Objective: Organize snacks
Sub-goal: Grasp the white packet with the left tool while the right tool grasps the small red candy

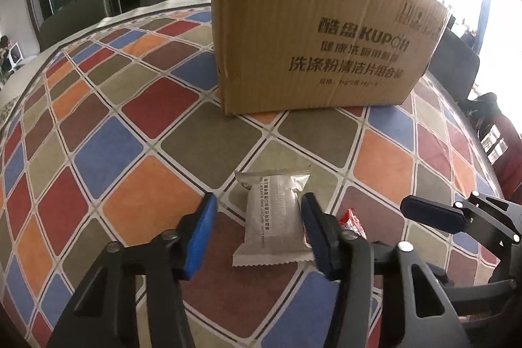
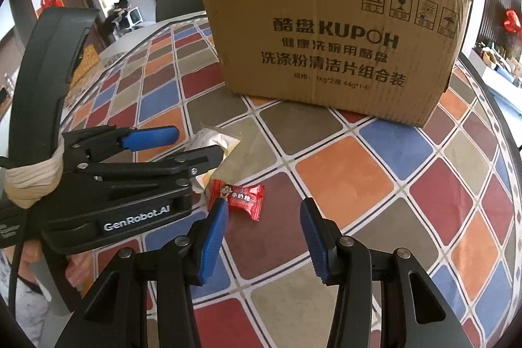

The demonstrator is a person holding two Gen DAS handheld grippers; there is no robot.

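Both claws stand wide open with nothing in them, so we judge the sorting barely begun. Our left claw (image 1: 259, 232) straddles a silver snack packet (image 1: 272, 217) lying flat on the patterned surface (image 1: 114, 136); the right blue pad touches or nearly touches the packet's side, the left pad stands clear of it. Our right claw (image 2: 262, 242) hovers low over a red wrapped candy (image 2: 239, 198), which lies just ahead of its left fingertip rather than squarely between the pads.

A cardboard box (image 2: 329, 54) stands farther back, toward the far edge of the surface, well apart from both snacks. We cannot see inside it from either view, so we cannot say whether anything has been placed there. In the left wrist view only a sliver of the candy shows, just beside the packet and behind the claw's right finger.

What is left, as we read it: close on each snack, lift, and carry both to the box, presumably the place meant for them.
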